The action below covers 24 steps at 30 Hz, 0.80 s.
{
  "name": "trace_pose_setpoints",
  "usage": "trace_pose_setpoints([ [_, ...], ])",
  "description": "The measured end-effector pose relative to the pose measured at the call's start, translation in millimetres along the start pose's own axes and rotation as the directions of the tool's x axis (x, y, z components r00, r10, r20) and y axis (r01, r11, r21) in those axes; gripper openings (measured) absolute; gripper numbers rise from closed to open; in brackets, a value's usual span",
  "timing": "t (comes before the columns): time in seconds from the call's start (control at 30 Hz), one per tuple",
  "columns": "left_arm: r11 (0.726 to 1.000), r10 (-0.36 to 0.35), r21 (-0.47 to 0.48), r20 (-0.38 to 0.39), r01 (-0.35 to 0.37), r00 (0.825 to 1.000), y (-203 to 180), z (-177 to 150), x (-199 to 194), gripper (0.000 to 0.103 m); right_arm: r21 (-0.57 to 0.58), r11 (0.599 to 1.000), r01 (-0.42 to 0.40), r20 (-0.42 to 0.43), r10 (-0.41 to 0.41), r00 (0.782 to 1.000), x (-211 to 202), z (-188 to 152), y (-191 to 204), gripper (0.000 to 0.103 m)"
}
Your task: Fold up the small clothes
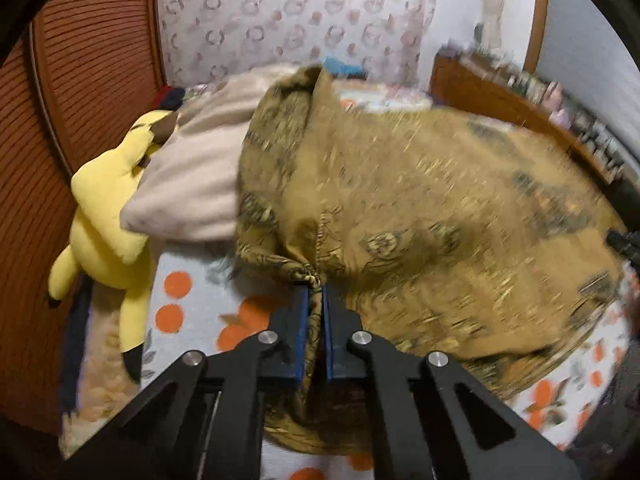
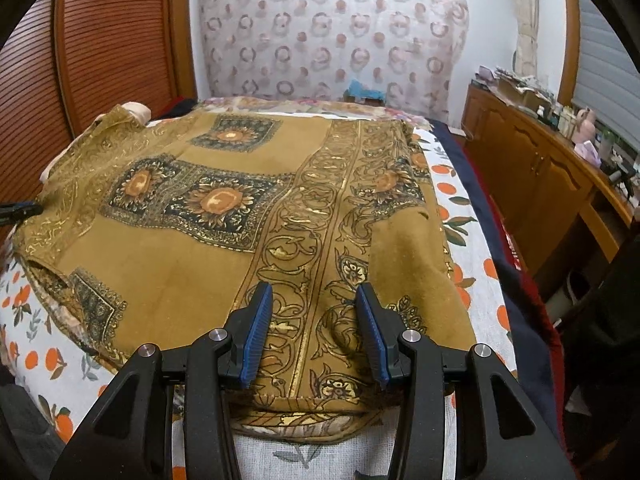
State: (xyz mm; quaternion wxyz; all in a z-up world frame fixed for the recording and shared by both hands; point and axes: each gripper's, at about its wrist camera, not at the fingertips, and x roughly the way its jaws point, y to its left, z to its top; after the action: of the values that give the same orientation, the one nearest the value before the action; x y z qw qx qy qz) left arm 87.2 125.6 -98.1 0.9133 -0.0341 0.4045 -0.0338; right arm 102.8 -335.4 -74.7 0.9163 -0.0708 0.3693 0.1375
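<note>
Mid-fold, I'd say. Cloth [image 2: 224, 216], ochre w/ floral print, lies spread on bed [image 2: 452, 196]. Left gripper [image 1: 315, 292] fingers clamped tight on a bunched cloth edge, lifting it; left view blurred. Right gripper [image 2: 314, 332] fingers wide apart, holding nothing, hovering over near cloth edge. Next likely: right must pinch the near edge so both carry the fold across evenly. Plush [image 1: 108, 220] at bed's left. No legible writing or brands.
</note>
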Motion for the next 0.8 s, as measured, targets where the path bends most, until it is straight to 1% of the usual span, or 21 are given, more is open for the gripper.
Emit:
trace_pose_setpoints([
  [0.1,1.000,-0.023,0.011,0.069,0.022,0.997,-13.7,13.3,-19.4,0.002,0.012,1.000,-0.011,-0.001,0.011,1.000,-0.3,0.1,-3.4,0.043],
  [0.17,0.998,-0.067,0.008,0.113,0.066,0.991,-25.3,26.1,-31.9,0.002,0.025,0.999,-0.021,0.001,0.021,1.000,-0.8,1.3,-5.6,0.043],
  [0.23,0.991,-0.130,-0.003,0.158,0.132,0.979,-39.0,39.0,-43.9,0.002,0.038,0.999,-0.029,0.005,0.029,1.000,-2.0,3.1,-8.4,0.043],
  [0.3,0.984,-0.177,0.025,0.199,0.176,0.964,-59.3,51.4,-54.6,0.002,0.057,0.998,-0.021,0.015,0.021,1.000,-5.3,5.2,-13.3,0.043],
  [0.37,0.976,-0.216,0.059,0.221,0.208,0.951,-79.4,61.9,-59.4,0.001,0.070,0.997,-0.014,0.023,0.012,1.000,-9.2,6.6,-16.3,0.043],
  [0.43,0.964,-0.263,0.093,0.227,0.248,0.938,-100.6,74.3,-60.0,0.001,0.076,0.997,-0.020,0.035,0.017,0.999,-14.9,7.4,-19.7,0.043],
  [0.5,0.953,-0.298,0.124,0.230,0.275,0.926,-121.4,85.8,-58.0,0.001,0.074,0.997,-0.008,0.046,0.005,0.999,-20.8,7.9,-23.7,0.043],
  [0.6,0.932,-0.355,0.167,0.243,0.321,0.903,-157.3,110.6,-56.5,0.001,0.085,0.996,-0.009,0.059,0.004,0.998,-27.5,8.4,-30.4,0.043],
  [0.63,0.920,-0.383,0.189,0.239,0.344,0.892,-175.4,121.3,-55.7,0.001,0.088,0.996,-0.009,0.063,0.003,0.998,-29.3,8.5,-31.9,0.043],
  [0.67,0.912,-0.397,0.206,0.237,0.354,0.887,-186.7,126.3,-55.1,0.001,0.092,0.996,-0.007,0.068,0.001,0.998,-31.5,8.4,-34.6,0.043],
  [0.7,0.901,-0.416,0.239,0.233,0.363,0.879,-205.8,133.1,-54.0,0.001,0.095,0.995,-0.005,0.073,-0.002,0.997,-33.3,8.4,-36.8,0.043],
  [0.8,0.874,-0.452,0.297,0.210,0.384,0.867,-241.8,143.3,-53.3,0.001,0.105,0.994,-0.001,0.083,-0.008,0.996,-39.0,7.8,-43.5,0.043],
])
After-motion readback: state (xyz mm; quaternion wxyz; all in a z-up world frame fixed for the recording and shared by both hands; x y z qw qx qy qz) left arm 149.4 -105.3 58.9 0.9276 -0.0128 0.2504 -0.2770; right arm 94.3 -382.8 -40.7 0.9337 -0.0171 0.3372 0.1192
